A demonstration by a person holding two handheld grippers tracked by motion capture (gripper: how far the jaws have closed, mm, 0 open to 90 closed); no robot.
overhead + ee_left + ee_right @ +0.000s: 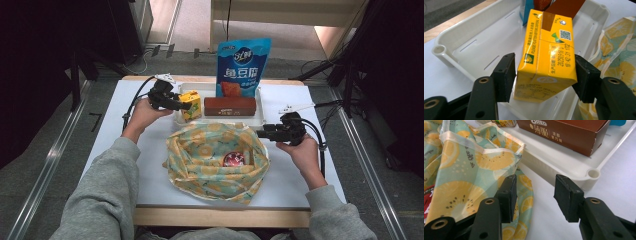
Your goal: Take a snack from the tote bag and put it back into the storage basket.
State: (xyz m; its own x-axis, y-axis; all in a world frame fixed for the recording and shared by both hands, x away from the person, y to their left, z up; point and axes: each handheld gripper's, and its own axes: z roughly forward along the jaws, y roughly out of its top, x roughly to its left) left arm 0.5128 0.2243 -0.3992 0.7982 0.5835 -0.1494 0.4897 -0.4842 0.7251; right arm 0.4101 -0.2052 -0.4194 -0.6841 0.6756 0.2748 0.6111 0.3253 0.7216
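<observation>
The left gripper (544, 75) clamps the yellow carton (547, 55) over the tray (474, 32). The right gripper (535, 195), jaws apart, should hold the bag (215, 160) rim open for a clean drop.

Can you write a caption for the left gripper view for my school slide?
The left tool squeezes a yellow drink carton above a white tray.
</observation>
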